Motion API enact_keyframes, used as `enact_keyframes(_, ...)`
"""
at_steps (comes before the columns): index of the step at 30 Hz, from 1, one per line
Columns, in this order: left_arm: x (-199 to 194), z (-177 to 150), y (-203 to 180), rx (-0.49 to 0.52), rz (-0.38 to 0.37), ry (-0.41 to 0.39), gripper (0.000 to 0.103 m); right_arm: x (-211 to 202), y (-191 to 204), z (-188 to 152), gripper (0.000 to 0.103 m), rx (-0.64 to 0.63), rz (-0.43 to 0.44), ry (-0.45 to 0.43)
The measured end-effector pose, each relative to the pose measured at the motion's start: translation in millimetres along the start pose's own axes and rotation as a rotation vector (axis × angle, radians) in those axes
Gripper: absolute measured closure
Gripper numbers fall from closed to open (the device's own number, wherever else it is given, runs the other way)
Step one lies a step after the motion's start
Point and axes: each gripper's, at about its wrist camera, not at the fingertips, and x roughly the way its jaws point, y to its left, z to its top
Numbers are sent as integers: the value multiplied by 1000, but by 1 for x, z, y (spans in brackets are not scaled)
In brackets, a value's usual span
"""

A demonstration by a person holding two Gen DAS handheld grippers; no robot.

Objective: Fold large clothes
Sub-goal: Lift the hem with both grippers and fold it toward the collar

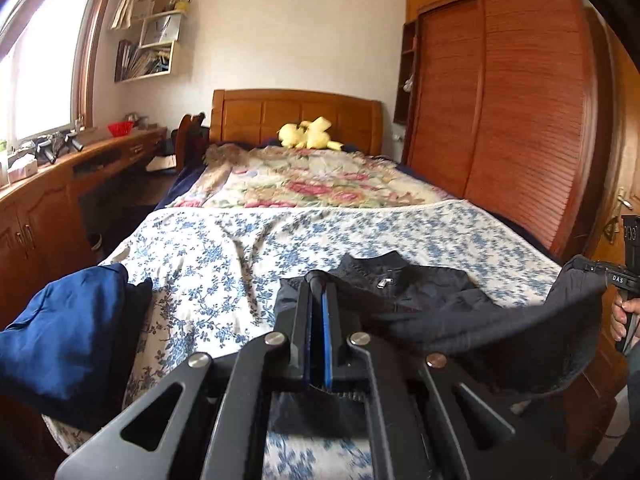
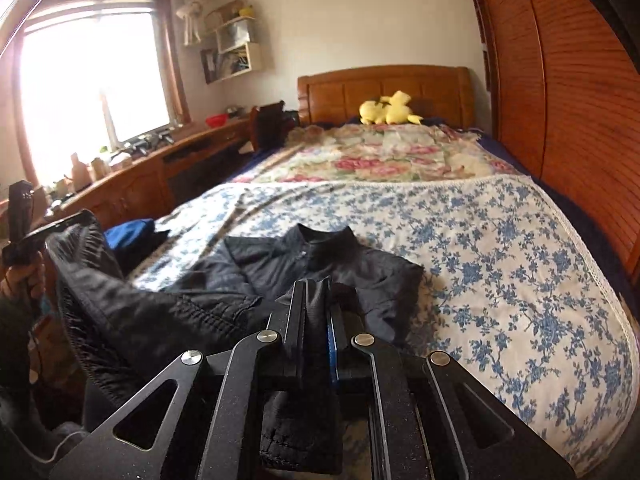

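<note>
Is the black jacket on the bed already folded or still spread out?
Partly folded: the black zip-collar jacket lies collar-end flat on the floral bedspread, its hem lifted by both claws.

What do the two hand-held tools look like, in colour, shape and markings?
Both are matte black. The left tool and the right tool each have two straight flat fingers with blue inner pads, driven by angled link arms with triangular cut-outs and round silver pins. Seen from the side, the right tool has a pistol-style handle and white letters "DAS".
</note>
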Motion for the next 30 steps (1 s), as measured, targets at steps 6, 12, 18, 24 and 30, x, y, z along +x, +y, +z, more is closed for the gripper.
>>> enact_keyframes(6, 76, 25, 11, 8, 61, 6, 101, 92, -33, 29, 97, -25, -109, 14)
enact_keyframes(12, 149, 51, 17, 32, 60, 25, 101, 181, -70, 56, 97, 8, -173, 32)
enact_keyframes(18, 207, 44, 24, 21, 74, 64, 101, 250, -101, 54, 97, 73, -191, 95)
enact_keyframes(24, 237, 18, 26, 2, 40, 99, 98, 286, -97, 36, 91, 50, -206, 191)
enact_keyframes(30, 237, 4, 30, -9, 3, 87, 94, 273, -86, 25, 47, -10, -292, 163)
